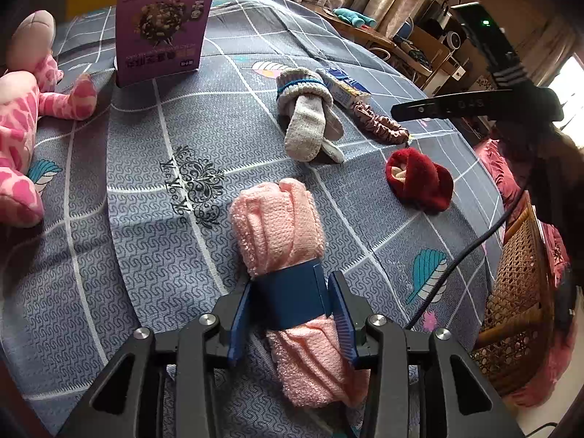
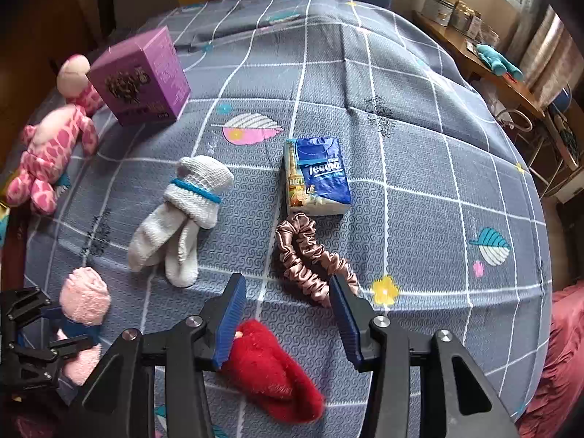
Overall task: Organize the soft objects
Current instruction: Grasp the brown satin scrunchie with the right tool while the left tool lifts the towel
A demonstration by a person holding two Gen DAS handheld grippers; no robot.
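Left wrist view: left gripper (image 1: 292, 314) at the bottom middle, blue fingers (image 1: 239, 323) closed snug on the pink rolled towel (image 1: 277, 226) with its blue band (image 1: 292, 297). Towel lying on the gray checked bedspread (image 1: 153, 255), running up toward the middle of the frame. Red fuzzy sock bundle (image 1: 419, 179) to the right of the middle, well apart from the towel. White sock pair (image 1: 306, 124) tied with a blue band above the middle, satin scrunchie (image 1: 379, 124) just to its right. Purple box (image 1: 164, 33) standing upright at the upper left, pink spotted plush toy (image 1: 22, 124) lying at the left edge. Black body of the right gripper (image 1: 474, 106) poking in at the upper right; jaws not showing from here.

Right wrist view: right gripper (image 2: 288, 317) at the bottom middle, jaws wide, holding nothing. Red sock bundle (image 2: 273, 372) low between the fingers, touching the left finger (image 2: 230, 321). Scrunchie (image 2: 310, 259) just above the right finger, tissue pack (image 2: 315, 177) near the middle, right above the scrunchie. White socks (image 2: 182, 219) left of the middle. Pink towel (image 2: 84, 299) at the lower left in the left gripper (image 2: 58, 328). Purple box (image 2: 140, 78) and plush toy (image 2: 51, 146) at the upper left.
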